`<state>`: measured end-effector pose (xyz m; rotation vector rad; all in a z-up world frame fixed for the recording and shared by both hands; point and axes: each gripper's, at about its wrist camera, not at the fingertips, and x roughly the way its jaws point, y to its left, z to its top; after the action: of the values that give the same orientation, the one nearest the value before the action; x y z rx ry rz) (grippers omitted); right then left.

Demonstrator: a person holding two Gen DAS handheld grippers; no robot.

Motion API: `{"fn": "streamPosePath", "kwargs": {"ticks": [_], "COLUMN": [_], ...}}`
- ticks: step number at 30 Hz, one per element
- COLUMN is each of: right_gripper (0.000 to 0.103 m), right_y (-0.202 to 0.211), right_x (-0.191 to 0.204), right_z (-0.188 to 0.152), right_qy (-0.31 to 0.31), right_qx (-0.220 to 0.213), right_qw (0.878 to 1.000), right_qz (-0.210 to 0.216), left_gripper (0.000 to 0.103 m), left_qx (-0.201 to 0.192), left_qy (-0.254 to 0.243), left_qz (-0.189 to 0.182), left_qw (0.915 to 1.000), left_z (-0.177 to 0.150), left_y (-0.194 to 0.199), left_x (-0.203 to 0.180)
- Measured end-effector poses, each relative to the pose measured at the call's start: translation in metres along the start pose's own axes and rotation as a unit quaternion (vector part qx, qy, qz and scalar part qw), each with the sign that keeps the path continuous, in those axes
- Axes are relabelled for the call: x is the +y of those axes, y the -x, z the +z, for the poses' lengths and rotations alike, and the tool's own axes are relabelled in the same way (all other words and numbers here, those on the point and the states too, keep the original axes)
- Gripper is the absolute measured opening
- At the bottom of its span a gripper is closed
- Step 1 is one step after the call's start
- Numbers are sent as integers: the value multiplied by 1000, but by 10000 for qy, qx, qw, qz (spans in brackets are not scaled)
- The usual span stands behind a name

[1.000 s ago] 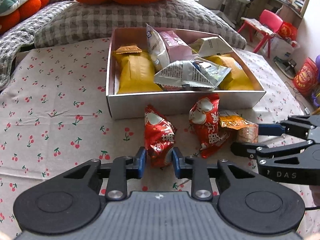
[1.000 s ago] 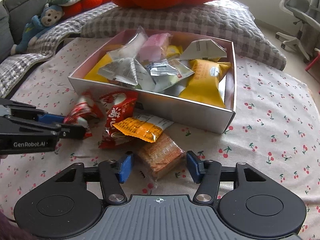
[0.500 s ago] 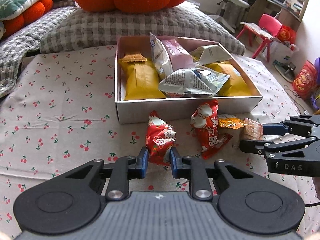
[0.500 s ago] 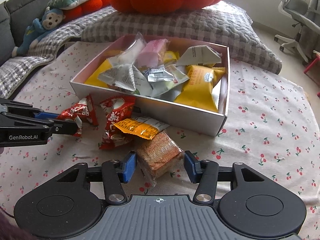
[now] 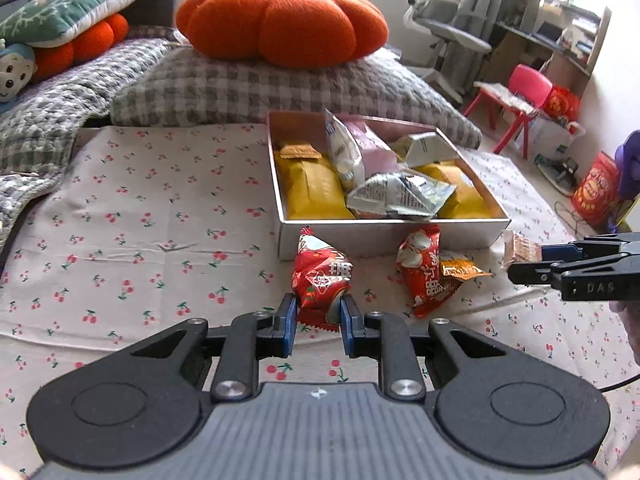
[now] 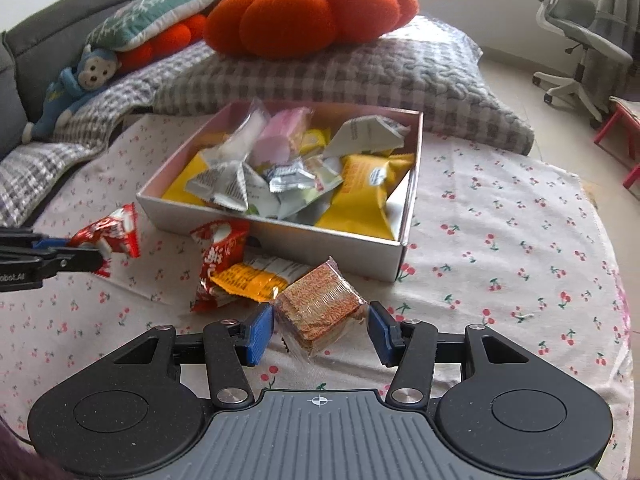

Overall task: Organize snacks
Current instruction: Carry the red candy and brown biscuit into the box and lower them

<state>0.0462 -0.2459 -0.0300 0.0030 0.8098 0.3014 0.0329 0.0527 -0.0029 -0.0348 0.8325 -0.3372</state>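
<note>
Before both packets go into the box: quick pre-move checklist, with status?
1. left gripper clamped on red packet: ok.
2. right gripper pads on brown noodle packet: cannot tell; left pad looks touching, slight gap at right pad.
3. Red packet clear of the cloth: ok, seen hanging in right view.
4. box has free space: not ok, nearly full; small gap at its right wall.
5. Loose red bag and orange packet still outside: ok, for later.
</note>
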Motion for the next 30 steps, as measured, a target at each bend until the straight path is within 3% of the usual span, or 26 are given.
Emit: {"fn": "streamPosePath", "kwargs": {"ticks": [10, 30], "right_gripper": [50, 51], "right_y": [6, -33], "right_x": [-4, -6], "right_z": [14, 49], "right_qy": [-243, -822], "right_qx": [-218, -312], "right_qw": [9994, 9960], "right_qz": [-75, -167], "left_gripper": [20, 20], "left_qx": [-172, -231], "left_qy": [122, 392], "left_qz": [-70, 32], "left_qw": [9998, 9990], "left_z": [13, 52], "left_y": [0, -52], "left_x": [-2, -17]}}
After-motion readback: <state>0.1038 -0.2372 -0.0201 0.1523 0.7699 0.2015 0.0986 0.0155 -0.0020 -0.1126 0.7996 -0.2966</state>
